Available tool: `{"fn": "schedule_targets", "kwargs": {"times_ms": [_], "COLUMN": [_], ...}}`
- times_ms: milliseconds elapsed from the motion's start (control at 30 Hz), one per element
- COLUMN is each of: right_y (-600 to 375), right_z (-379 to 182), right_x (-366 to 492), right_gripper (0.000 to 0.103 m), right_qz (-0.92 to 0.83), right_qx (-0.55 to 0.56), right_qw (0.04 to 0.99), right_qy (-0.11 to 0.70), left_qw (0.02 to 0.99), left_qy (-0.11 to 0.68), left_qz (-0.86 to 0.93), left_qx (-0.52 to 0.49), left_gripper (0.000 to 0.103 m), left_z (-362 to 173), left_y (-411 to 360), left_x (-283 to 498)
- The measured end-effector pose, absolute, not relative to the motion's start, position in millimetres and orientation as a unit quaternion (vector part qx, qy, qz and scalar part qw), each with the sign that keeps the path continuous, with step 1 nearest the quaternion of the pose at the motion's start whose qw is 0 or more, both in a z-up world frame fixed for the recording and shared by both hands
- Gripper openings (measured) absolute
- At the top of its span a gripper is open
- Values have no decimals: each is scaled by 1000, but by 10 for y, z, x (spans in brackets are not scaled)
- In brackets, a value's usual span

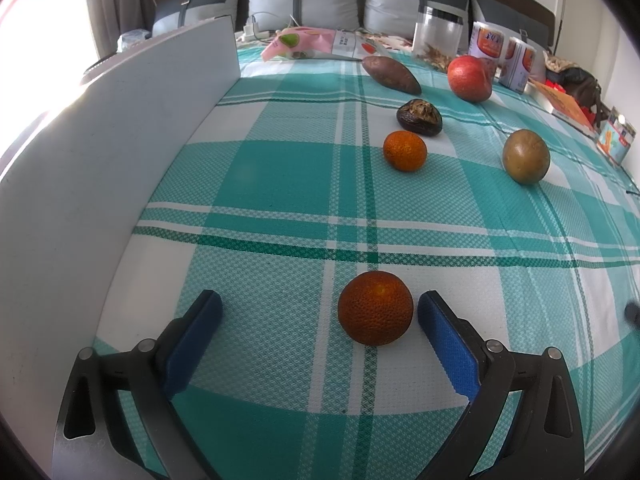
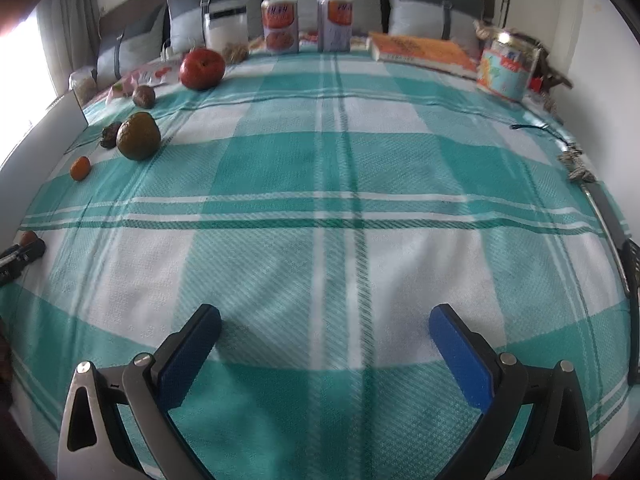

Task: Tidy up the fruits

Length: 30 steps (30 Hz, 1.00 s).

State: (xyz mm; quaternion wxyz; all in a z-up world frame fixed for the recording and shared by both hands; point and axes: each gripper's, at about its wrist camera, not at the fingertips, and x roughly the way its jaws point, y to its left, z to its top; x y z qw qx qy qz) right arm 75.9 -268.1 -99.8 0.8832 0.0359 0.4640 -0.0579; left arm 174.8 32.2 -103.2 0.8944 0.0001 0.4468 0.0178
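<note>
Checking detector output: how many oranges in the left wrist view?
2. One orange sits between the open left gripper fingers, close to the right pad. A smaller orange lies farther back, just in front of the dark shrivelled fruit. None looks hidden.

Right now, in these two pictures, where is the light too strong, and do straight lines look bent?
Left wrist view: window glare washes out the upper left corner; the flat white board and the teal checked cloth stripes curve. Right wrist view: glare at the left window; the stripes bow, and the round red fruit looks sharp.
</note>
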Motion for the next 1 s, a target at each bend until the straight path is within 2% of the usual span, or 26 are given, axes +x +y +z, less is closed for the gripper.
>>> {"fn": "schedule_targets", "kwargs": {"times_ms": [100,200,367,467,500,533,667,833,1000], "right_y": [-2468,-2135,-1606,-1367,-1336,-1336,-1422,-1770,-2085], "right_z": [-815,-692,-638,-762,-823,-873,-813,-811,-906], "right_x": [985,1427,2173,2511,2577,2622,2456,1766,1203], "right_gripper": [101,101,99,89,72,49,49,49,49], "right_qz": [-8,61,89,85,83,86,92,142,137], "right_qx": [69,91,50,15,7,5,40,121,180], "right_qw": [899,895,890,877,871,865,874,862,855], "right_qy": [432,433,444,473,485,494,475,471,466], "left_qw": [894,894,894,894,894,894,893,885,885], "left_qy": [447,447,447,447,447,447,449,451,458], "left_qz": [18,18,18,18,18,18,-8,-104,-79], "left_qx": [0,0,0,0,-1,0,-16,-55,31], "left_gripper": [100,100,100,100,100,100,100,98,97], "left_z": [-1031,-1032,-1034,-1035,-1036,-1035,-1007,-915,-923], "left_y": [323,323,324,324,323,323,393,529,179], "left_x": [1748,1748,1748,1748,1749,1748,1697,1509,1604]}}
